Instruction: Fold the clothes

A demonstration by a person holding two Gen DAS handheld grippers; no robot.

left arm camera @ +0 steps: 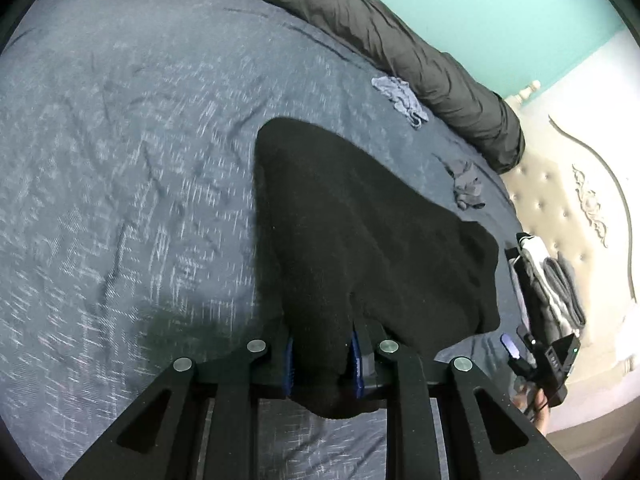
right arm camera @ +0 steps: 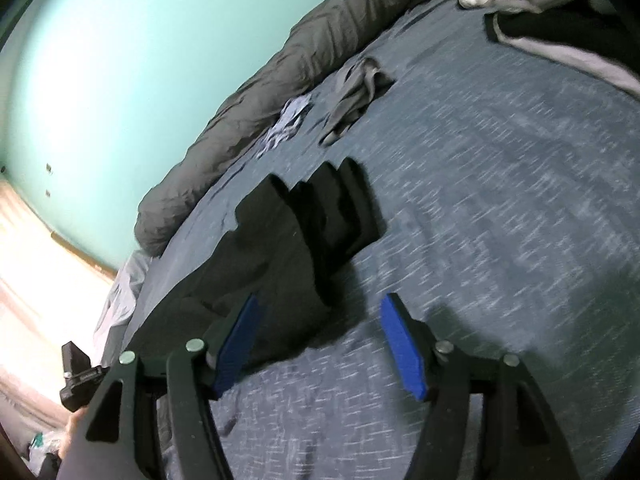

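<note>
Black fleece garment (left arm camera: 360, 232) is pinched at its near edge by the left hand-held gripper (left arm camera: 322, 356), blue pads pressed tight on the fabric, the rest draped over the blue-grey bed (left arm camera: 120, 160). Right hand-held gripper (right arm camera: 324, 344) is held wide apart above the bedspread, nothing between its pads, garment just left of it. Two small crumpled grey clothes (left arm camera: 400, 96) (left arm camera: 466, 184) are seen farther off, near a rolled dark duvet (left arm camera: 380, 28).
</note>
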